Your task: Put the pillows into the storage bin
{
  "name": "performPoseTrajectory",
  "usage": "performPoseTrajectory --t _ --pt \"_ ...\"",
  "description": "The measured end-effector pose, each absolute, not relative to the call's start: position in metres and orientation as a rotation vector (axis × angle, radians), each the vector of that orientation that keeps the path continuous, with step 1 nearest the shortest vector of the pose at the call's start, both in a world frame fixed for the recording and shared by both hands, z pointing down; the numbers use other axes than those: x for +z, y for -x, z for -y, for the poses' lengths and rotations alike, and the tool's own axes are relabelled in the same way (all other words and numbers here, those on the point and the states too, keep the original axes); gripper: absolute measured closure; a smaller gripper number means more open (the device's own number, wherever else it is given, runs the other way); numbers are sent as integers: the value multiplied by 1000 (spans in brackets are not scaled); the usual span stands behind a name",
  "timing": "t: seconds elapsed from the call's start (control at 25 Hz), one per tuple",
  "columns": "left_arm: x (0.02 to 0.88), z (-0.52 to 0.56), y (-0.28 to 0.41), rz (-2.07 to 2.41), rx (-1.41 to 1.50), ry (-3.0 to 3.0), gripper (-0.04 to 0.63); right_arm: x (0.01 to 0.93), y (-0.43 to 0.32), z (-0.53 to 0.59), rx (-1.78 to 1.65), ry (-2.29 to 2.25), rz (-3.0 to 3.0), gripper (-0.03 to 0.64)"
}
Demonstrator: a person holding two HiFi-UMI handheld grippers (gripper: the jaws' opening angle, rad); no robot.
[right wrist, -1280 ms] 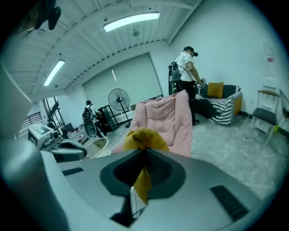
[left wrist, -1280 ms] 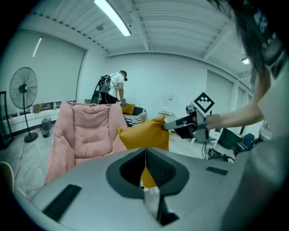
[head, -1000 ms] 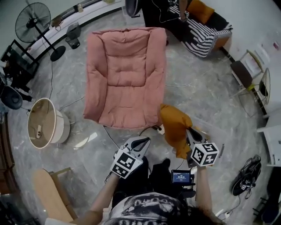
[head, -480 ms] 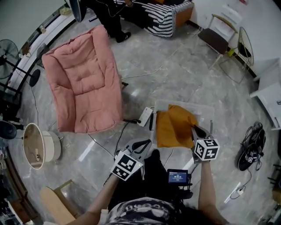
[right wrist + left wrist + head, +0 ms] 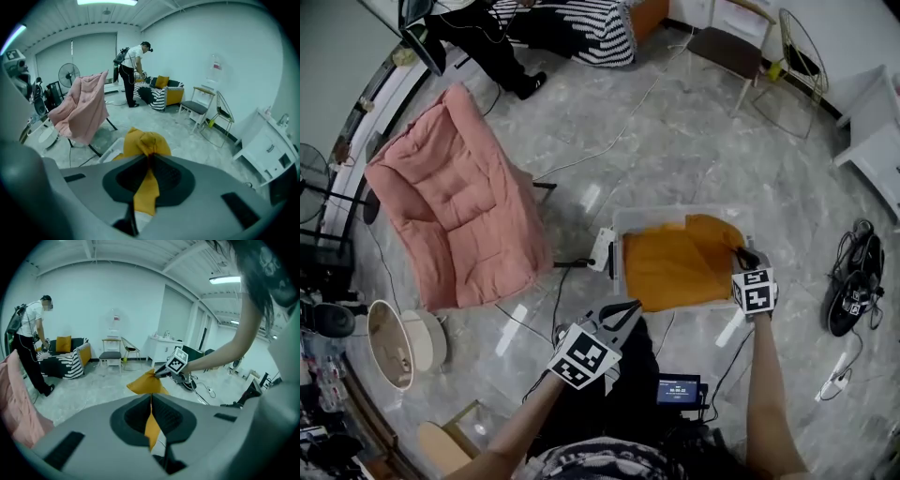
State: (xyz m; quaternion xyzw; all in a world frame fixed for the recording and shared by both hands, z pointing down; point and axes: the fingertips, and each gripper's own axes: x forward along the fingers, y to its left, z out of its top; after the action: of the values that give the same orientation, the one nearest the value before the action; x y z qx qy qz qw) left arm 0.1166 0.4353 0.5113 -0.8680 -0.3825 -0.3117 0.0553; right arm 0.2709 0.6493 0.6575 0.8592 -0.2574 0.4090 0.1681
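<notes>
Counted on the floor: one orange pillow (image 5: 680,267), spread over the open top of the single clear storage bin (image 5: 630,217) and sagging partly into it. Held at two edges by two grippers: left gripper (image 5: 623,311) pressed together on a fold of the pillow's near edge, right gripper (image 5: 741,255) pinching its right corner, orange cloth between jaws now easing apart. Further off, one pink chair (image 5: 450,220) and one striped sofa (image 5: 591,28) bearing a second orange cushion (image 5: 162,82).
</notes>
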Motion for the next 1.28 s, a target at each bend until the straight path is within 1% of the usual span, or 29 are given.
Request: performPoseTrajectory --t 0.08,0.12,0.16,0.2,0.24,0.28,0.32,0.52,0.92,1.16,1.28 --pt "515 -440 -124 1165 -953 2622 581 686 -271 -651 1235 -2344 753 533" --pt "517 -442 -127 1167 -959 2612 581 700 -268 -651 1272 -2298 760 524" --pt "519 -444 -128 1171 -967 2603 581 711 -264 -649 1300 -2264 765 540" --pt "521 -446 -129 1177 -974 2594 581 719 -258 -646 1323 -2242 776 536" --pt "521 -448 -129 1184 -979 2587 581 724 -251 -642 1348 -2232 793 507" --pt "521 -450 -128 1192 -982 2581 581 727 -245 -639 1372 -2234 810 460" --pt "521 -452 -128 1199 -985 2577 581 730 -239 -635 1391 -2247 825 445" --pt "520 -452 -122 1221 -997 2549 581 724 -223 -623 1430 -2397 841 439" --pt "500 -435 -108 1270 -922 2558 581 656 -203 -605 1356 -2751 753 439" --pt "487 -398 -81 1297 -879 2559 581 603 -155 -558 1264 -2889 744 439" --pt "487 -371 -56 1326 -872 2541 581 574 -119 -530 1195 -2969 714 439"
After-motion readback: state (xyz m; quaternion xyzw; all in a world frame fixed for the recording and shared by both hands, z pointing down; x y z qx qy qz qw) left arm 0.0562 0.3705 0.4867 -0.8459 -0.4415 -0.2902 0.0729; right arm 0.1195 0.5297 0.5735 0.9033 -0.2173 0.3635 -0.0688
